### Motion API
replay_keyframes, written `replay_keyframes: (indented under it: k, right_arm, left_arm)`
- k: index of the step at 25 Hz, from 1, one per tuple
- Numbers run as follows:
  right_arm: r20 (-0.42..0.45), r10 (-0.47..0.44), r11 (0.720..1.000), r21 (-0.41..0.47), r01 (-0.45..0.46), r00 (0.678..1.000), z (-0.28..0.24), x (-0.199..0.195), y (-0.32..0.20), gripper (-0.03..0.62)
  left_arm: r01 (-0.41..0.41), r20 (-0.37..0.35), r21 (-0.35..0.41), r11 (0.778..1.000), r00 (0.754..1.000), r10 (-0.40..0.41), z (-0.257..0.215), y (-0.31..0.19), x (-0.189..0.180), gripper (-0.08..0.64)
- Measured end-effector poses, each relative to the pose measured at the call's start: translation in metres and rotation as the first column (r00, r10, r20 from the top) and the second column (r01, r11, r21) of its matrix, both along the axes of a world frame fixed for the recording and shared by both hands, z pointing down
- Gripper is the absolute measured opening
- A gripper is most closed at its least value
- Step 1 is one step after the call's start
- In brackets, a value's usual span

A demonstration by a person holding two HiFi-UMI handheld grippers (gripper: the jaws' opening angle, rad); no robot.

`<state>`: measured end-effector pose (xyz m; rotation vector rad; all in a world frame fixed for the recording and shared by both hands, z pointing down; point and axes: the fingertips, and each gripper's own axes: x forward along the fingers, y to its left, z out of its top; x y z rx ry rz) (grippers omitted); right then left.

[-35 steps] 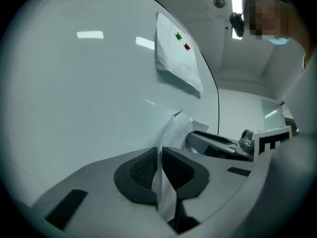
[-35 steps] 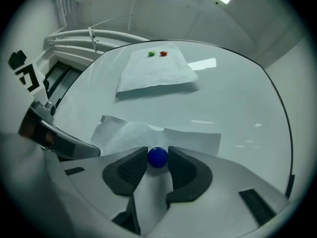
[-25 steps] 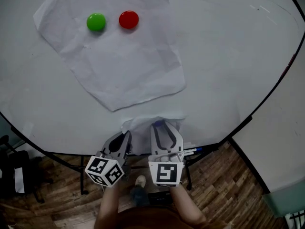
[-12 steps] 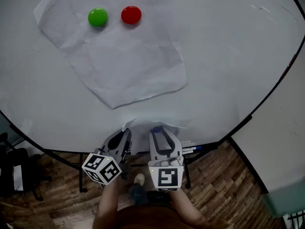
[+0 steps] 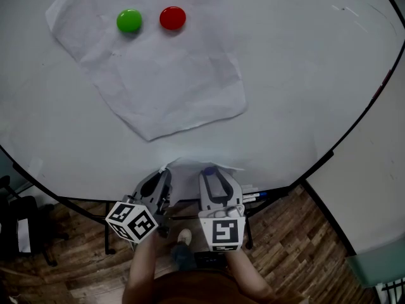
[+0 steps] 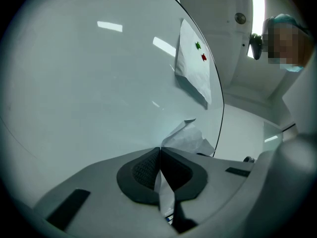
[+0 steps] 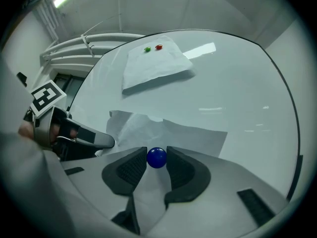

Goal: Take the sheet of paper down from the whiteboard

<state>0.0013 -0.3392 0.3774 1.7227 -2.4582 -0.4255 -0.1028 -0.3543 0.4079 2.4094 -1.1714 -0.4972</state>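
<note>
- Claw pair sits at 6 o'clock of the whiteboard [image 5: 304,87], the biggest thing in the head view, close to its bottom edge.
- Pinned sheet [image 5: 164,81] is at 11 o'clock from the claws and well apart from them. It hangs tilted, long axis running 10 to 4 o'clock, and the left hand is nearer to it.
- Lower sheet [image 5: 185,173] is crumpled, right at the claw tips at 6 o'clock, with its top edge curling off the board.
- Left claw [image 5: 163,177] is closed tight on an edge of the lower sheet, paper pinched between the pads. It points at 12 o'clock into the board, marker cube rolled to one side.
- Right claw [image 5: 214,175] is just beside the left one at 3 o'clock of it, parallel, cube square to the camera. Its pads look clamped on the blue magnet [image 7: 157,157].
- Blue magnet lies on the lower sheet, in the middle of its near part.
- Green magnet [image 5: 129,21] and red magnet [image 5: 172,18] sit side by side near the pinned sheet's top, green on the 9 o'clock side.
- Judgement: the coming move turns on the blue magnet sitting over the lower sheet. Once the magnet is off, the left claw's pinch is probably all that holds that sheet.
</note>
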Motion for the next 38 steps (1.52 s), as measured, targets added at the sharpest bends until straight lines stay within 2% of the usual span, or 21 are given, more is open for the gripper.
replay_keyframes:
  k: [12, 22, 38]
  right_arm:
    - [0.004, 0.049, 0.999, -0.004, -0.049, 0.999, 0.002, 0.023, -0.002, 0.137]
    - [-0.016, 0.067, 0.998, 0.013, -0.067, 0.998, -0.003, 0.036, -0.009, 0.137]
    - [0.015, 0.127, 0.992, -0.009, -0.127, 0.992, 0.002, 0.067, -0.006, 0.137]
  left_arm:
    - [0.033, -0.057, -0.019, 0.999, 0.998, -0.034, -0.001, 0.001, -0.016, 0.025]
    - [0.051, -0.072, -0.024, 0.998, 0.996, -0.052, -0.002, 0.002, -0.023, 0.025]
    - [0.154, -0.119, -0.029, 0.988, 0.981, -0.156, -0.006, 0.007, -0.054, 0.025]
